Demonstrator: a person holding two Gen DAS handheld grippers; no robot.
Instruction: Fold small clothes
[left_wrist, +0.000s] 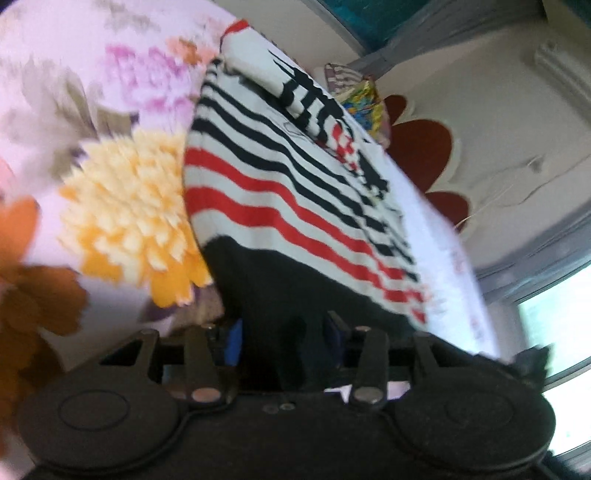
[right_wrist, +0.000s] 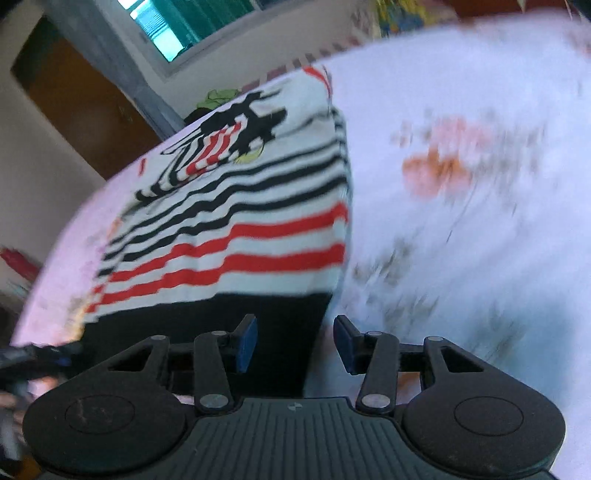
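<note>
Apparently the fold is only beginning: the small striped shirt (left_wrist: 295, 192) lies spread flat on the floral bedsheet (left_wrist: 122, 206) of a bed, its black hem band nearest both cameras, red stripes above that, thin black stripes and a printed figure further off. The left gripper (left_wrist: 284, 343) sits low at the hem with its fingers (left_wrist: 231, 345) partly apart and dark cloth between them, though blur and shadow hide whether the pads press on it, so I cannot tell if it has a hold. The right gripper (right_wrist: 295, 343) is at the hem's other corner, its fingers (right_wrist: 246, 341) half apart; the shirt's side edge runs down between them, apparently not yet pinched. Next, I judge, both need to close on the hem corners and carry them together toward the collar, keeping the cloth taut and even. A colourful bundle (left_wrist: 364, 99) lies at the bed's far edge beyond the shirt, and something green (right_wrist: 218, 98) shows past the collar; neither blocks the fold. Both views are smeared, so fine contact is uncertain.
</note>
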